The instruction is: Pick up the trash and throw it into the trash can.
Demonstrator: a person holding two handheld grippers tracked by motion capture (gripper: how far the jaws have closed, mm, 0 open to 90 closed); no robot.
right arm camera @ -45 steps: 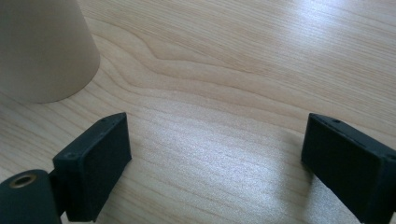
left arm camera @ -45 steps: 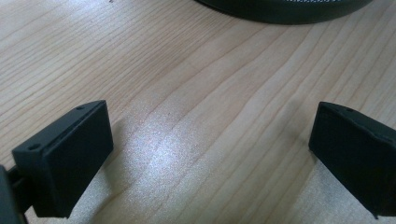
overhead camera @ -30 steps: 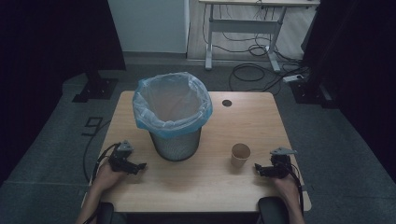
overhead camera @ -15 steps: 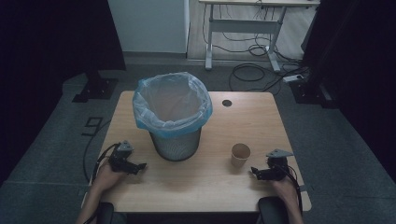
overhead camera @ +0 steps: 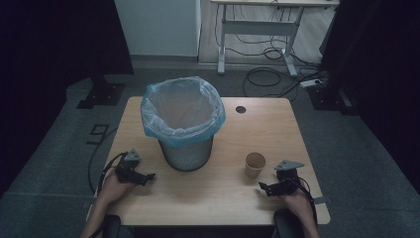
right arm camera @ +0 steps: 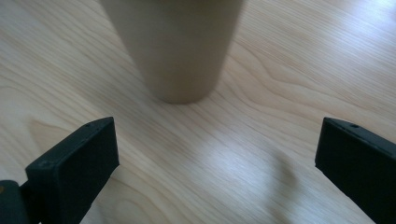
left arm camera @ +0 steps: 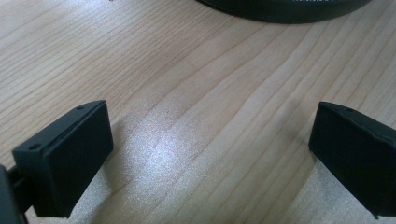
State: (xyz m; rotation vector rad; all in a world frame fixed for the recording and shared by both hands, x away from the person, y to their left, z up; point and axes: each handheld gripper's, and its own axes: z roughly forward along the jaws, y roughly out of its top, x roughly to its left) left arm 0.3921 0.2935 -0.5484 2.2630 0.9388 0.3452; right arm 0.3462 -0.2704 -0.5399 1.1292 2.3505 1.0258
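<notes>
Standing upright on the light wooden table (overhead camera: pixel 218 193), toward its right near corner, is a small tan paper cup (overhead camera: pixel 255 165), open mouth up. The right gripper (overhead camera: pixel 267 189), black and held in the person's right hand (overhead camera: pixel 296 203), sits just beside the cup on its near right side, not touching it. In the right gripper view the jaws stand spread wide with bare wood between them, and the cup's tapered wall (right arm camera: pixel 173 46) rises ahead of the gap, slightly left of its middle.

The left gripper (overhead camera: pixel 147 177), also black, rests low over the table near the left near edge, held in the left hand (overhead camera: pixel 114 186), with a dark cable trailing off the table's left side. Its jaws are likewise spread wide, holding nothing.

A dark wire-mesh waste bin (overhead camera: pixel 185 153) lined with a pale blue plastic bag (overhead camera: pixel 182 113) stands left of the table's centre, just beyond the left gripper; its dark base rim (left arm camera: pixel 285 9) shows at the top of the left gripper view. A small round dark hole (overhead camera: pixel 240 109) marks the far edge.
</notes>
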